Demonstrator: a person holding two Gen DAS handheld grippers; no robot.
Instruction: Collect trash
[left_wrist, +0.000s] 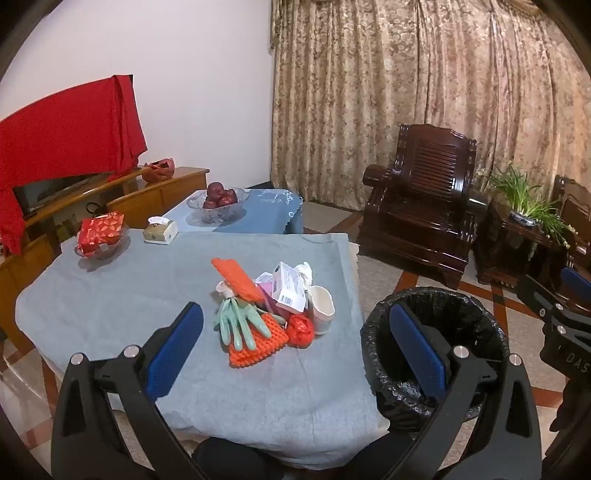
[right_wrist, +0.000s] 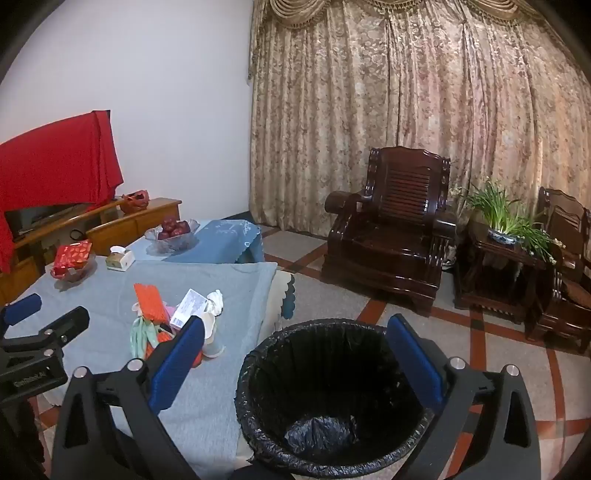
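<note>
A pile of trash lies on the grey tablecloth (left_wrist: 110, 295): orange foam mesh (left_wrist: 236, 278), a green glove (left_wrist: 240, 325), a red plastic bag ball (left_wrist: 301, 329), a white paper cup (left_wrist: 321, 308), a barcoded white box (left_wrist: 290, 288) and crumpled tissue (left_wrist: 304, 269). My left gripper (left_wrist: 294, 314) hovers open in front of the pile, touching nothing. A bin with a black liner (right_wrist: 332, 387) stands on the floor right of the table. Above its mouth my right gripper (right_wrist: 295, 325) is open and holds nothing. The pile (right_wrist: 173, 314) lies to its left.
Further back on the table are a glass bowl with a red packet (left_wrist: 101, 232), a tissue box (left_wrist: 160, 230) and an apple bowl (left_wrist: 218, 201). A dark wooden armchair (left_wrist: 421, 206), a side table with a plant (left_wrist: 524, 206) and a wooden cabinet (left_wrist: 155, 188) ring the floor.
</note>
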